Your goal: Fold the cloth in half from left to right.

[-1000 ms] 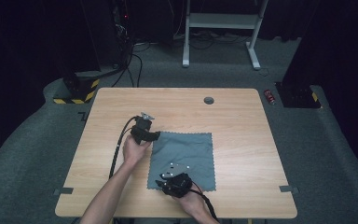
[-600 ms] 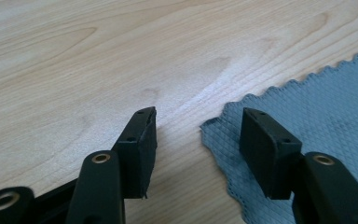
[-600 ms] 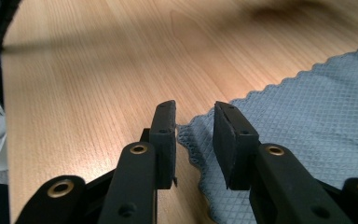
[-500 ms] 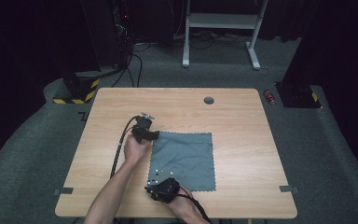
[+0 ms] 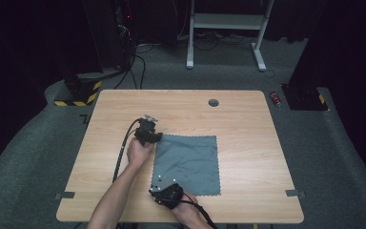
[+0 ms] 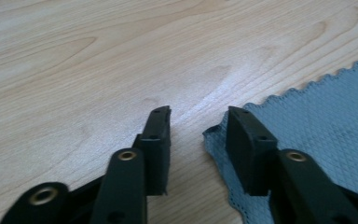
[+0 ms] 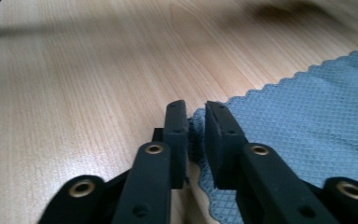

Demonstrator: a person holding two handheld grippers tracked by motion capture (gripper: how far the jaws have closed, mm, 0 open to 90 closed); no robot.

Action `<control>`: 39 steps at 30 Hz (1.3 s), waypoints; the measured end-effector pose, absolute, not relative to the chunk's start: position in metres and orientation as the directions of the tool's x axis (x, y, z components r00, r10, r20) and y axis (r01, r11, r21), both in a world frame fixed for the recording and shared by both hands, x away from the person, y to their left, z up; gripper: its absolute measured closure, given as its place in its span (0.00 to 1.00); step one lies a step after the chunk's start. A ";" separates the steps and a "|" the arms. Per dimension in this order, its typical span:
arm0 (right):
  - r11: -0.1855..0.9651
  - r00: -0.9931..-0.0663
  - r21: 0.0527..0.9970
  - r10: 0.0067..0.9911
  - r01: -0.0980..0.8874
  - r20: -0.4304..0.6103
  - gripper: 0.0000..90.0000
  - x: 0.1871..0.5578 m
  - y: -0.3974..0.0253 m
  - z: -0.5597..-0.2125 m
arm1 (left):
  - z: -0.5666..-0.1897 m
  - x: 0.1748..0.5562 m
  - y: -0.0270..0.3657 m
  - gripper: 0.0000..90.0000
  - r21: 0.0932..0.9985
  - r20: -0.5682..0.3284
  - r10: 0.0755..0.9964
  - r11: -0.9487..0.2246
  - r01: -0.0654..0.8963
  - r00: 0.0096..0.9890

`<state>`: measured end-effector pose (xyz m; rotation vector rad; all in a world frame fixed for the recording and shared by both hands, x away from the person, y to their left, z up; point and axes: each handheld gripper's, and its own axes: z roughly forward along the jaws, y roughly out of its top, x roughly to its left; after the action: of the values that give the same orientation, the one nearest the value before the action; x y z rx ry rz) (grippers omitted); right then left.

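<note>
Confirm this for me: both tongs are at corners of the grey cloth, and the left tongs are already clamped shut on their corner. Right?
Not quite. In the left gripper view the left tongs stand open, jaws apart astride the corner of the grey cloth, not clamped. The right tongs are at the near corner, jaws nearly closed on the cloth edge.

Bright table, dark surroundings, soft close-ups

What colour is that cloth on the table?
The cloth is blue-grey with a fine diamond weave and a scalloped edge, clearest in the right gripper view.

text: none legible | labels: none | numbers: none
</note>
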<state>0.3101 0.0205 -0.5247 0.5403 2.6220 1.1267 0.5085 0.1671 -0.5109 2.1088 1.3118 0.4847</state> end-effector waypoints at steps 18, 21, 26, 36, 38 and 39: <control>0.605 -0.894 0.765 0.439 0.222 -0.088 0.99 0.309 0.009 -0.509 | -0.484 0.512 0.154 1.00 0.674 -0.069 0.849 -0.347 0.652 0.523; 0.603 -0.893 0.767 0.441 0.222 -0.089 0.99 0.310 0.006 -0.505 | -0.479 0.513 0.156 1.00 0.685 -0.080 0.850 -0.333 0.648 0.521; 0.596 -0.897 0.773 0.435 0.216 -0.085 0.99 0.310 0.008 -0.499 | -0.476 0.512 0.166 1.00 0.683 -0.101 0.856 -0.311 0.661 0.507; 0.599 -0.915 0.782 0.391 0.175 -0.095 1.00 0.309 0.030 -0.490 | -0.468 0.508 0.203 1.00 0.677 -0.112 0.878 -0.276 0.683 0.465; 0.587 -0.922 0.792 0.378 0.165 -0.088 1.00 0.309 0.034 -0.487 | -0.463 0.504 0.214 1.00 0.681 -0.110 0.885 -0.264 0.683 0.452; 0.587 -0.922 0.792 0.378 0.165 -0.088 1.00 0.309 0.034 -0.487 | -0.463 0.504 0.214 1.00 0.681 -0.110 0.885 -0.264 0.683 0.452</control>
<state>0.3095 0.0338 -0.4873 0.4487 2.5708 1.2457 0.5035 0.2137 -0.4633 2.0320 1.3059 0.3863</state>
